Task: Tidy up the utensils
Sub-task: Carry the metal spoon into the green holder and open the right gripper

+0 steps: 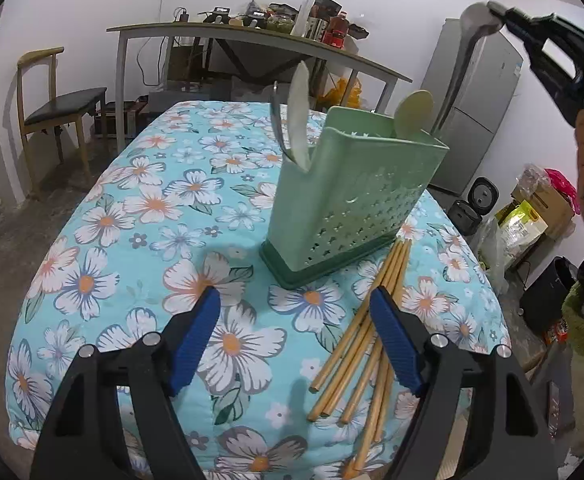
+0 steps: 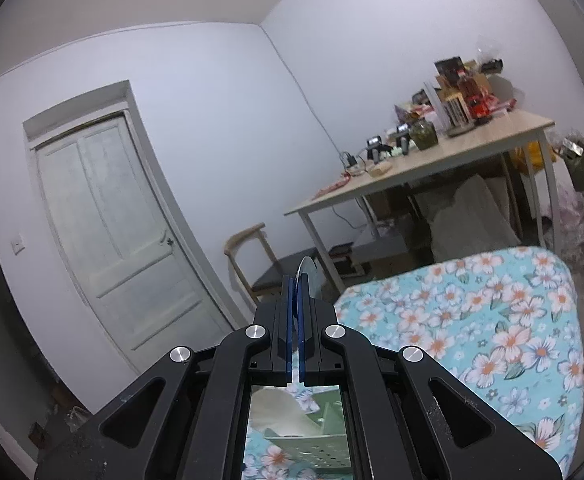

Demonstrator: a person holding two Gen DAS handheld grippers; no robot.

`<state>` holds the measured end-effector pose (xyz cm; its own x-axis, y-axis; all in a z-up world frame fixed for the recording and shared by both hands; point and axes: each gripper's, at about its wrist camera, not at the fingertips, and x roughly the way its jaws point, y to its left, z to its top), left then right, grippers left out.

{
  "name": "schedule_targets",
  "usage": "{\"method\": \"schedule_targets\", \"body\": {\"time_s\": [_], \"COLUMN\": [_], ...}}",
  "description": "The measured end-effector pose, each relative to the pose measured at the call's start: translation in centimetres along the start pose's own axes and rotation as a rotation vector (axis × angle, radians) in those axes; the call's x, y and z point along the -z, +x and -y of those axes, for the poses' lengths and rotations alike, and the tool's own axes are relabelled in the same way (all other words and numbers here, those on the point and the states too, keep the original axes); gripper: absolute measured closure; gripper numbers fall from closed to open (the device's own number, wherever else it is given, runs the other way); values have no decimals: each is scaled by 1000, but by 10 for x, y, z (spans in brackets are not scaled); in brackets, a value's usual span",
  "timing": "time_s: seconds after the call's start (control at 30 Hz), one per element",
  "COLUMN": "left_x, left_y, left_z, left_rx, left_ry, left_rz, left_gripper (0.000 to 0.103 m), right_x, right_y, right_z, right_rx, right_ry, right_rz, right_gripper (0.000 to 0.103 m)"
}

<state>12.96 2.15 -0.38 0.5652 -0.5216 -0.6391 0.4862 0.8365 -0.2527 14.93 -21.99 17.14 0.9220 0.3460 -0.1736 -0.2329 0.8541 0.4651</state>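
Steel spoon (image 1: 461,64), bowl pinched in your right gripper (image 2: 295,280), handle already inside the green caddy (image 1: 355,196): lower it straight before releasing; left gripper (image 1: 295,336) gapes empty near the caddy, beside chopsticks (image 1: 365,328).

Soft even indoor light — sharp centre, heavy fisheye bending, dark corners.

A table covered by a turquoise floral cloth (image 1: 140,200) carries everything. At its centre, toward the right, stands a green perforated utensil holder (image 1: 351,196). A bundle of bamboo chopsticks (image 1: 367,332) lies on the cloth from the holder's base toward the near right edge.
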Motion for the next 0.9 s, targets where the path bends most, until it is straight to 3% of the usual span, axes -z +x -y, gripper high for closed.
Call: {"method": "schedule_targets", "body": {"time_s": [0.3,0.4,0.53,0.9], "left_x": [1,0,0,5], "left_y": [7,8,9,2], "left_z": [-1,-1,-1,-4], "left_rx": [12,12,11,26], "left_ry": [-5,-7,-18,-41], "left_rz": [-15,-14,-14,26], "left_gripper": [27,25,24,22], "right_x": [32,39,42,50], "right_y": [16,12,3,-25], "right_z": [32,37,36,24], "right_rx": [79,105,130,184], "right_ry": [75,90,84,38], "right_rz": [-73,-86,-72,-59], "right_gripper": [102,96,78,55]}}
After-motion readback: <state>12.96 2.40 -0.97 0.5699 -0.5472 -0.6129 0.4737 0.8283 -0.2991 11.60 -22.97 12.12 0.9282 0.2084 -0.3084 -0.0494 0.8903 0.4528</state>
